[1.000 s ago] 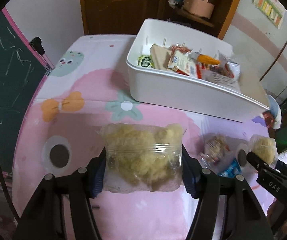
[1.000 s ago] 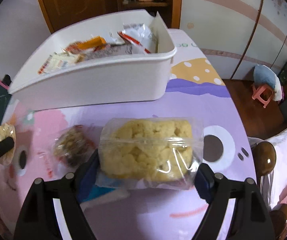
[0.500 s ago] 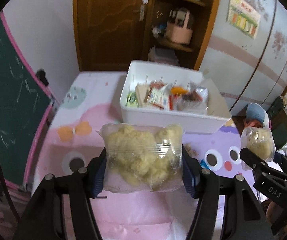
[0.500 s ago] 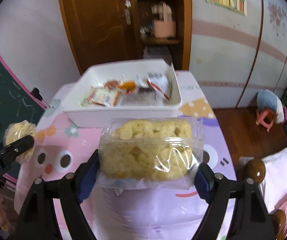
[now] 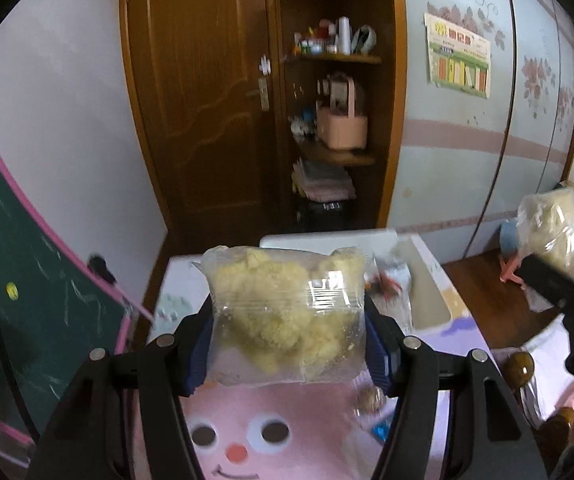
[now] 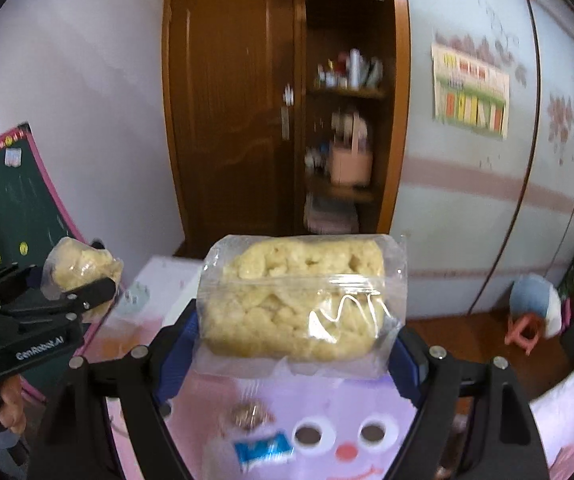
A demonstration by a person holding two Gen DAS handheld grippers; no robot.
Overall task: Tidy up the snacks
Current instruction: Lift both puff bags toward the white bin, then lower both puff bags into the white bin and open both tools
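Left wrist view: the left claw (image 5: 287, 332) is closed against the two sides of a clear bag of pale yellow puffed snacks (image 5: 287, 316), the blue pads (image 5: 198, 350) pressing its edges so the bag stands upright between the fingers, lifted off the table. Past the bag, ahead of the fingers, sits the white bin (image 5: 427, 276), partly hidden by the bag; a red-and-white wrapper (image 5: 387, 284) shows inside it. Below the claw lies the pink cartoon-face tablecloth (image 5: 247, 432), with a small round wrapped snack (image 5: 371, 398) and a blue packet (image 5: 381, 434) just under the right finger. Off to the right, at about the same height, the right claw (image 5: 555, 276) carries its own bag of yellow snacks (image 5: 553, 232). A green chalkboard (image 5: 27, 320) leans far to the left.

Right wrist view: the right claw (image 6: 299, 340) is clamped on a wider clear bag of yellow puffs (image 6: 299, 300), gripped at both ends and held in the air. Beneath the fingers, on the tablecloth (image 6: 367, 420), rest the round wrapped snack (image 6: 251, 416) and the blue-and-white packet (image 6: 265, 448). To the left, the left claw (image 6: 87, 284) holds its bag (image 6: 81, 268). The view is motion-blurred.
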